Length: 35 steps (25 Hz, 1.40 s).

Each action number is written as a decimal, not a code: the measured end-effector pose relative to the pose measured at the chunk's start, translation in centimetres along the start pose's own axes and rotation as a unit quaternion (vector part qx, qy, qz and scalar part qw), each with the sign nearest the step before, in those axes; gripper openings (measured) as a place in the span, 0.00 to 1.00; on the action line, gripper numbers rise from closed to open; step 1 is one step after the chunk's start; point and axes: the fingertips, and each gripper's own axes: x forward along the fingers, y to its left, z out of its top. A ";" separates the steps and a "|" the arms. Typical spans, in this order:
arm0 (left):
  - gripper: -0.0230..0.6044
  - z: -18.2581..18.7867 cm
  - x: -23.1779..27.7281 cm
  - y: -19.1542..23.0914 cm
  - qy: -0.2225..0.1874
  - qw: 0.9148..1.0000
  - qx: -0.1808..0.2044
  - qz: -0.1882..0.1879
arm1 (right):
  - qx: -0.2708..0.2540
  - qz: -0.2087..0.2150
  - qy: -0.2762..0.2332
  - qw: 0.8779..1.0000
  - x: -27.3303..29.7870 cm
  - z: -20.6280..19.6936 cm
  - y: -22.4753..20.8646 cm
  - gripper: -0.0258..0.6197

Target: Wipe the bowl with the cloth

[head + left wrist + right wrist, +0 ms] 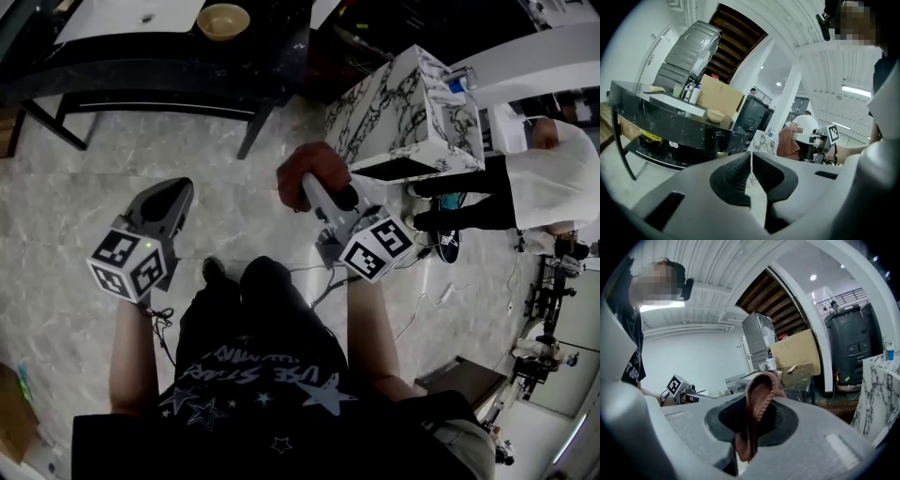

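The right gripper [761,399] is clamped on the reddish-brown knitted cloth [305,167]. The fabric fills the gap between its jaws and bunches above the tips. The left gripper [751,159] carries nothing: its jaws stand almost together, with only a thin slit between the pads. The shallow beige bowl [223,21] rests on the black marble-patterned table [141,73], toward the table's right end. Both grippers are held over the floor, well apart from the table's near edge. The bowl lies ahead, between the 2 grippers. It appears slightly nearer the left one, though the steep angle makes this uncertain. The cloth must therefore travel forward and inward.
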 end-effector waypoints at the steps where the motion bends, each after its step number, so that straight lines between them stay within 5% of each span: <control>1: 0.07 -0.1 -0.3 -0.1 -0.001 1.000 -0.001 0.001 | -0.002 0.001 -0.001 1.000 0.0 0.2 0.1 0.12; 14: 0.07 -1.6 -2.7 -1.7 -0.014 0.999 0.003 0.032 | -0.012 0.054 -0.011 0.998 0.1 -0.3 3.4 0.12; 23: 0.07 -3.0 -0.8 -10.9 -0.028 0.999 0.026 0.034 | -0.021 0.084 -0.031 0.996 -7.8 -0.5 3.1 0.12; 35: 0.07 -6.2 -1.2 -23.7 -0.066 0.993 0.049 0.081 | -0.040 0.150 -0.047 0.987 -20.8 -2.0 3.5 0.12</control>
